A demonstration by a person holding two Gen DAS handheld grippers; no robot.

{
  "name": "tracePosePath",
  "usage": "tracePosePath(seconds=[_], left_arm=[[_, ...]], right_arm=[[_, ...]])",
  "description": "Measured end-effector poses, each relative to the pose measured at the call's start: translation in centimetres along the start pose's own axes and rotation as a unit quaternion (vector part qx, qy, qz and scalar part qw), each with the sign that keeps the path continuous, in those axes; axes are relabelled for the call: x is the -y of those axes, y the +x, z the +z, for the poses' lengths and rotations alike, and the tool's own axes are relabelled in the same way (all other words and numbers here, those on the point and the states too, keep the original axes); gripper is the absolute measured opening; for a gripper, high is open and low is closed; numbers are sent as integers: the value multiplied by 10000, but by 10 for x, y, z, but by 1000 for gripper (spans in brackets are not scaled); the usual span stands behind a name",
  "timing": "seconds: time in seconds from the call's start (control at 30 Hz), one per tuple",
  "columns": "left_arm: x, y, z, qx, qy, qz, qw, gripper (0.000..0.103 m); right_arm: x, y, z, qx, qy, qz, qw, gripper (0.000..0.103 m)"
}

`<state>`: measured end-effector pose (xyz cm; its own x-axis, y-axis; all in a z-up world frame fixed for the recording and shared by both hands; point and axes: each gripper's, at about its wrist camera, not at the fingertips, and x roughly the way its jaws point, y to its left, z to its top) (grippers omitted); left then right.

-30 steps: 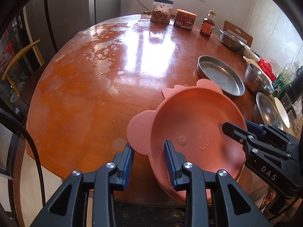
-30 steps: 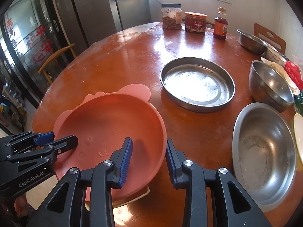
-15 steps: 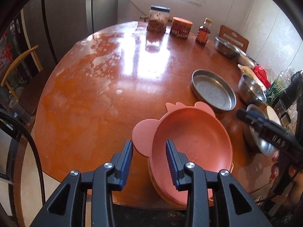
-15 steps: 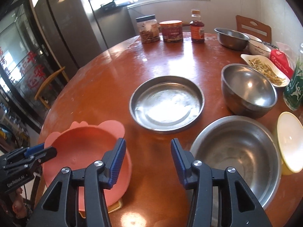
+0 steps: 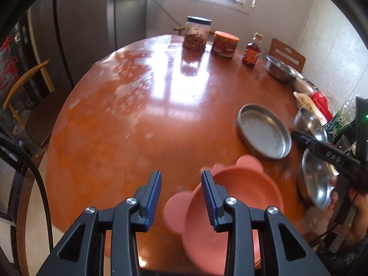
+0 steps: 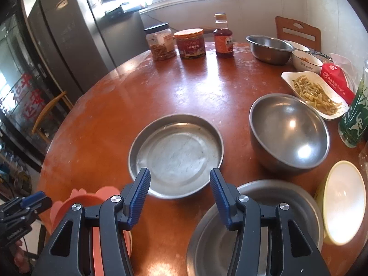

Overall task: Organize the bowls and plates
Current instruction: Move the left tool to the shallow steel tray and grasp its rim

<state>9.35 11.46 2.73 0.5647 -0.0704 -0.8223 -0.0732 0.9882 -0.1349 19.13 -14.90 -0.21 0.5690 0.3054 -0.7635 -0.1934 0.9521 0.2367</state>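
While the pink bowl [image 5: 232, 209] rests at the near edge of the worktop [image 5: 142, 119], the left tongs [image 5: 181, 197] are held apart above it with nothing gripped. The right tongs [image 6: 180, 197] are being opened, empty, above the flat steel plate [image 6: 176, 154] and the wide steel bowl [image 6: 255, 230].

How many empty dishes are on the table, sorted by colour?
Steel: 4 - flat pan, deep bowl, wide bowl, far bowl
Pink: 1 - eared bowl
Yellow: 1 - yellow bowl
Total: 6
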Motion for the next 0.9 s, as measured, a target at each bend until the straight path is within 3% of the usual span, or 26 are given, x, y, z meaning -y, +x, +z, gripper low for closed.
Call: tracePosePath(seconds=[0.1,0.2,0.33,0.43,0.6,0.7,0.9], left_arm=[[22,14,24,-53,105,-263,9996,37],[45,38,43,-205,261,-292,9990,37],[70,74,59,-683,338,-348,9965,37],[84,96,63,-967,390,-391,9938,37],[92,116,58,-1217,410,-379,9910,37],[93,122,54,-1307,392,-477,9895,37],[94,127,51,-1315,369,-521,9893,21]], right_arm=[[6,9,10,-39,128,-99,9999,56],[14,19,18,-63,242,-225,9994,56],[21,34,24,-196,222,-411,9987,55],[23,43,26,-309,61,-522,9981,43],[25,56,27,-508,-237,-782,9954,38],[21,62,28,-621,-431,-722,9945,35],[14,72,27,-753,-568,-602,9937,32]])
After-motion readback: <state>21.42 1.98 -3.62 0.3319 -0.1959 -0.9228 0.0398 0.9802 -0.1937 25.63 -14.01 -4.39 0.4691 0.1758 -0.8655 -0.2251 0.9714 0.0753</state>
